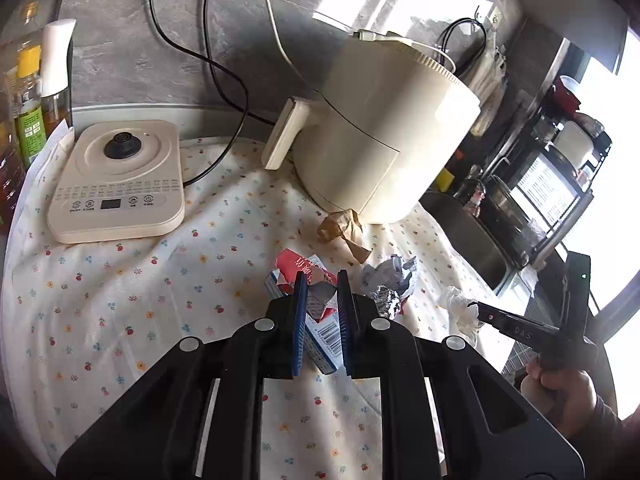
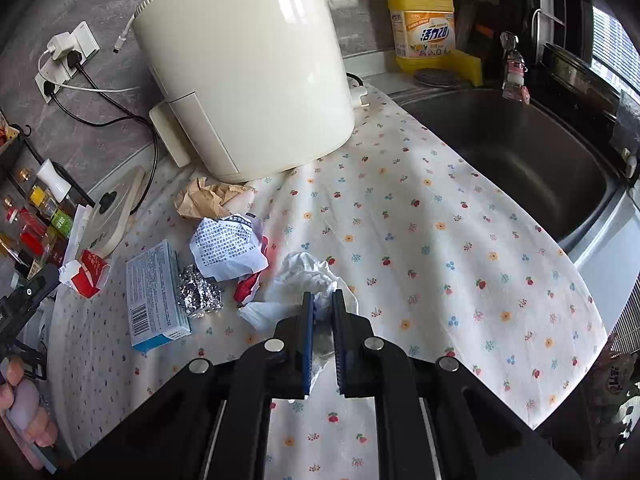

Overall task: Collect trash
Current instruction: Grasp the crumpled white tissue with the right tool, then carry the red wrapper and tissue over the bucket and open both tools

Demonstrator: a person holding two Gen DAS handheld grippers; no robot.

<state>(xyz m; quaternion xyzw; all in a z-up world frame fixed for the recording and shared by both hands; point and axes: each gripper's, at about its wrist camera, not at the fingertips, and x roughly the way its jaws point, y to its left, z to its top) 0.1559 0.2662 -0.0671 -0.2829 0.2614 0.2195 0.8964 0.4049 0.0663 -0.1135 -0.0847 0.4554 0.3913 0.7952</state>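
Trash lies on a floral cloth [image 2: 420,240]. My left gripper [image 1: 322,280] is shut on a crushed red and white carton [image 1: 304,270], above a blue box [image 1: 324,340]. In the right wrist view the carton [image 2: 86,274] shows at the left next to the left gripper's fingertip [image 2: 30,290]. My right gripper [image 2: 323,298] is shut on a crumpled white tissue [image 2: 308,276], which also shows in the left wrist view [image 1: 460,308]. Beside it lie the blue box [image 2: 154,296], a foil ball [image 2: 200,290], a printed wrapper [image 2: 228,246] and brown paper [image 2: 204,198].
A cream air fryer [image 2: 244,68] stands at the back. A kettle base [image 1: 116,180] sits to the left with cables behind. Bottles [image 1: 28,92] stand at far left. A steel sink [image 2: 520,160] is on the right, with a yellow detergent bottle [image 2: 426,20] behind it.
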